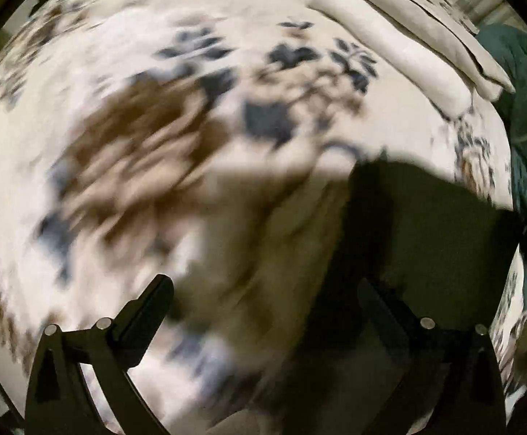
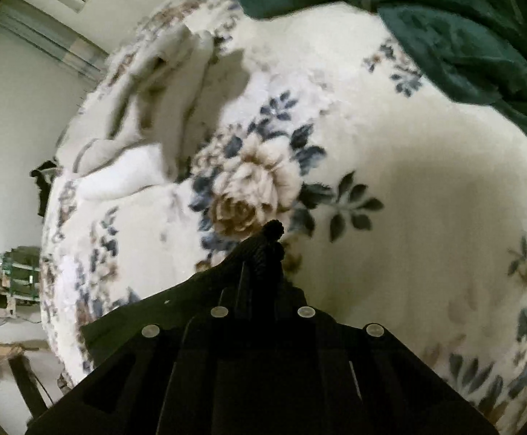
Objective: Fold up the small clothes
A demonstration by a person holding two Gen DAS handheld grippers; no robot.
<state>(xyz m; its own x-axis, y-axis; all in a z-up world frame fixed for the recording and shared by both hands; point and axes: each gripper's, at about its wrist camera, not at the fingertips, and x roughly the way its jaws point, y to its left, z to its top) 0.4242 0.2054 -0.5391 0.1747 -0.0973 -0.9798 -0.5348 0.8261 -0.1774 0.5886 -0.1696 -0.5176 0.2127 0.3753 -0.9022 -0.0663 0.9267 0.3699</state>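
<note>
In the left wrist view, blurred by motion, a dark garment [image 1: 426, 239] lies on the floral blanket [image 1: 154, 72], with a tan-shaded fold [image 1: 263, 239] beside it. My left gripper [image 1: 263, 290] is open above them, with its left finger [image 1: 147, 308] over the blanket and its right finger [image 1: 383, 308] over the dark cloth. In the right wrist view my right gripper [image 2: 272, 239] is shut on dark ribbed cloth [image 2: 263, 253] that drapes back over the jaws, held above the blanket [image 2: 426, 199].
Folded pale cloth [image 1: 408, 43] lies at the blanket's far side and also shows in the right wrist view [image 2: 147, 108]. A dark green blanket [image 2: 444, 18] lies bunched at the top right. The bed edge, wall and floor clutter [image 2: 9, 290] are at the left.
</note>
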